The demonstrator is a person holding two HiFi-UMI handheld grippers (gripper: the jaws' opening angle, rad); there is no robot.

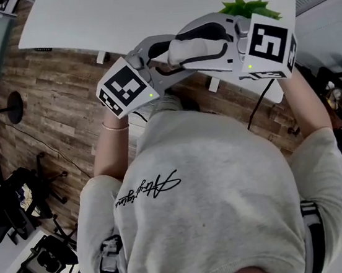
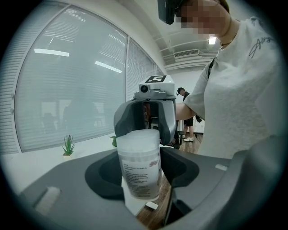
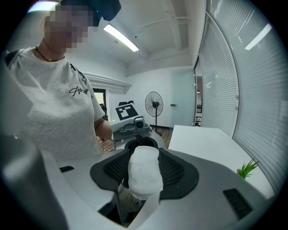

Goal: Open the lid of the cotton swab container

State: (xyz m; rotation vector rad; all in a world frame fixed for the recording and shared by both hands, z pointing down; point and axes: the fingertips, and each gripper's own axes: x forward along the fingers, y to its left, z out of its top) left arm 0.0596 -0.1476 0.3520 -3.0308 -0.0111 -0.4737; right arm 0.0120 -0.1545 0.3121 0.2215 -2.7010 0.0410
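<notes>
The cotton swab container (image 2: pixel 140 173), a translucent tub with a printed label, is held up in the air between my two grippers, which face each other. My left gripper (image 2: pixel 141 182) is shut on its body. The white lid (image 3: pixel 144 173) sits on the tub's top, and my right gripper (image 3: pixel 144 177) is shut on it, with the tub's body (image 3: pixel 127 197) showing just below. In the head view my left gripper (image 1: pixel 148 57) and right gripper (image 1: pixel 178 50) meet in front of the person's chest; the container is hidden there.
A white table (image 1: pixel 142 11) lies just beyond the grippers, with a small green plant (image 1: pixel 248 7) at its far right. Wood floor and a standing fan (image 1: pixel 5 111) are to the left. The person's torso is close behind both grippers.
</notes>
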